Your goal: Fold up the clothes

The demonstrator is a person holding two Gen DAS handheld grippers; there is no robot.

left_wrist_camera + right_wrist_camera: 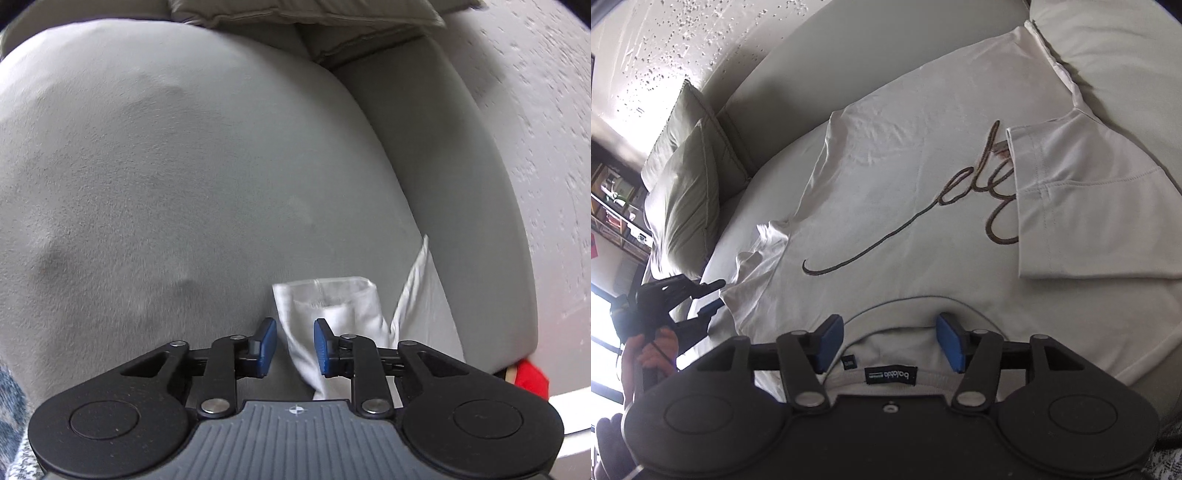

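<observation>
A white T-shirt [905, 177] with brown script lettering lies flat, front up, on a grey sofa seat [166, 184]. One sleeve [1082, 199] is folded in over the chest at the right. The other sleeve [753, 273] lies crumpled at the left. My right gripper [891, 343] stands wide open just above the collar, near the dark neck label [890, 374]. My left gripper [295, 347] is open, its blue pads either side of the white sleeve [332, 306]. The right wrist view shows that left gripper [709, 297] at the sleeve's edge, held by a hand [653, 350].
Two pale cushions [683, 177] lean against the sofa back beside a textured wall [683, 44]. The sofa's padded arm [461, 221] runs along the right of the seat. A red object [532, 376] sits beyond it. Blue patterned fabric [11, 406] shows at the lower left.
</observation>
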